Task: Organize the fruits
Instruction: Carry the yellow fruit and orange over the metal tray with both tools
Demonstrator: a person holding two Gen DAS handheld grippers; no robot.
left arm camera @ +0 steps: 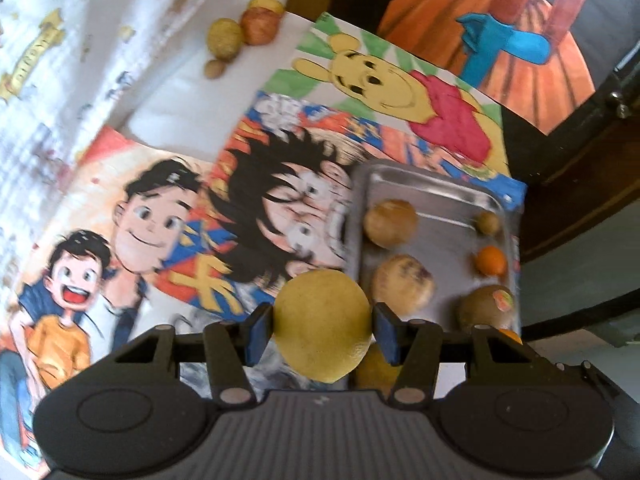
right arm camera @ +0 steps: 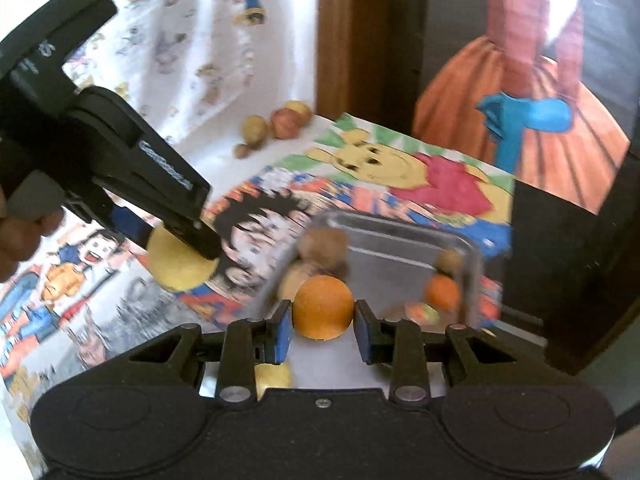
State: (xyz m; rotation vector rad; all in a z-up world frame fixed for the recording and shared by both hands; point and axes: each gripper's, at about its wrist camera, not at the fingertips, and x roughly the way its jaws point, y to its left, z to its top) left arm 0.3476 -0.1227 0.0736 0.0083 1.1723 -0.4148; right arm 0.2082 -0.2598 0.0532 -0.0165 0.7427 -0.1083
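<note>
My left gripper (left arm camera: 322, 326) is shut on a large yellow-green fruit (left arm camera: 322, 320), held above the picture mats just left of the metal tray (left arm camera: 420, 196). The right wrist view shows that same fruit (right arm camera: 180, 268) under the left gripper's black body (right arm camera: 152, 184). My right gripper (right arm camera: 322, 330) is shut on an orange (right arm camera: 323, 307), over the near end of the tray (right arm camera: 400, 244). Several fruits lie in the tray: two brownish round ones (left arm camera: 390, 222), a small orange (left arm camera: 491, 260) and a kiwi with a sticker (left arm camera: 486, 306).
Colourful cartoon picture mats (left arm camera: 168, 208) cover the table. A cluster of fruits (left arm camera: 248, 28) sits at the far edge by a white printed cloth (left arm camera: 80, 40). A person's hand (right arm camera: 16, 232) holds the left gripper. Dark furniture stands to the right.
</note>
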